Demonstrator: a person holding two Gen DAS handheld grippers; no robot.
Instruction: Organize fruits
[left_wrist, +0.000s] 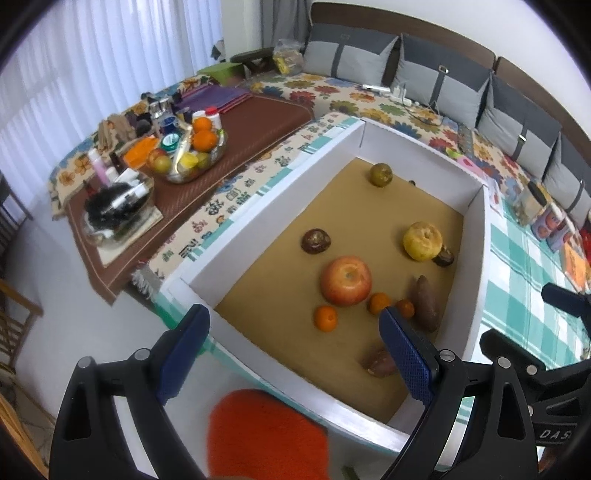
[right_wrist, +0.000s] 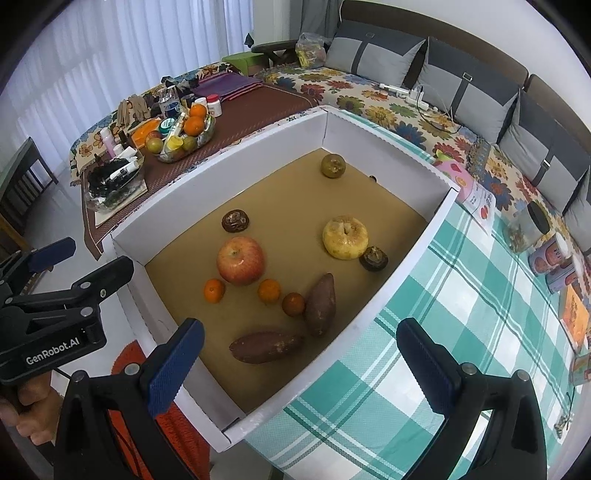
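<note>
A white box (left_wrist: 280, 210) (right_wrist: 221, 173) with a brown floor holds the fruit. In it lie a red apple (left_wrist: 345, 280) (right_wrist: 241, 260), a yellow fruit (left_wrist: 422, 240) (right_wrist: 345, 237), a greenish fruit (right_wrist: 333, 165), two dark brown fruits (right_wrist: 235, 220) (right_wrist: 373, 257), three small oranges (right_wrist: 214, 290) (right_wrist: 269, 291) (right_wrist: 293, 304) and two sweet potatoes (right_wrist: 320, 304) (right_wrist: 266, 347). My left gripper (left_wrist: 295, 332) hangs open over the box's near-left corner. My right gripper (right_wrist: 301, 339) is open above the near edge. Neither holds anything.
A glass bowl (left_wrist: 195, 155) (right_wrist: 184, 136) of oranges and apples sits on a brown mat beyond the box, among bottles and jars. A green checked cloth (right_wrist: 461, 314) lies to the right, with cans (right_wrist: 554, 258). An orange rug (left_wrist: 266, 435) is below. A hand (right_wrist: 29, 406) holds the left gripper.
</note>
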